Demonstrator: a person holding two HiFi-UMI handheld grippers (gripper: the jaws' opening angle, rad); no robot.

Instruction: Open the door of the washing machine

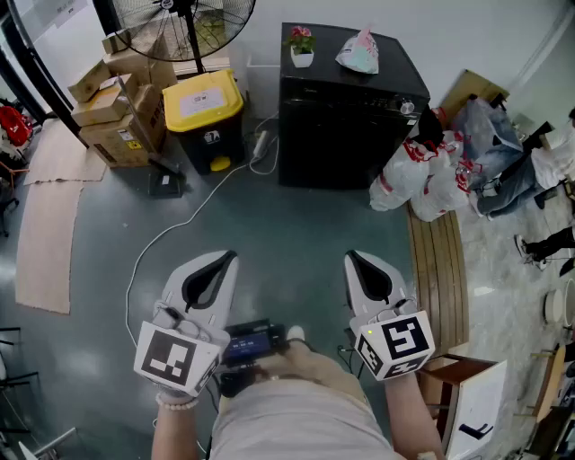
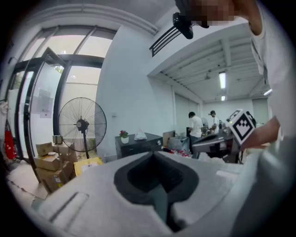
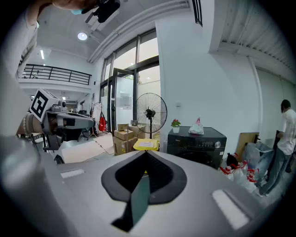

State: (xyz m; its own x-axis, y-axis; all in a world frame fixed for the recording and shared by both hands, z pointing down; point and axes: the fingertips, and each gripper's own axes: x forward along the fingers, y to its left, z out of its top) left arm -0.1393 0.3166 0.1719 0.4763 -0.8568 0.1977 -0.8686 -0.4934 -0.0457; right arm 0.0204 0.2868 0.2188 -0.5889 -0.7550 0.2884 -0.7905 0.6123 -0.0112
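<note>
The black washing machine (image 1: pixel 346 117) stands against the far wall, several steps ahead of me, with its front door closed. It also shows small in the left gripper view (image 2: pixel 138 144) and, with its knob and round door, in the right gripper view (image 3: pixel 196 146). My left gripper (image 1: pixel 226 258) and right gripper (image 1: pixel 352 258) hover side by side over the grey floor, well short of the machine. Both are shut with nothing between the jaws (image 2: pixel 155 155) (image 3: pixel 147 154). A small flower pot (image 1: pixel 301 45) and a folded bag (image 1: pixel 359 52) rest on the machine's top.
A yellow-lidded bin (image 1: pixel 208 117), cardboard boxes (image 1: pixel 117 103) and a standing fan (image 1: pixel 180 27) are left of the machine. A white cable (image 1: pixel 180 225) trails across the floor. Plastic bags (image 1: pixel 427 180) and a wooden bench (image 1: pixel 440 269) lie to the right. People stand in the background (image 2: pixel 196 127).
</note>
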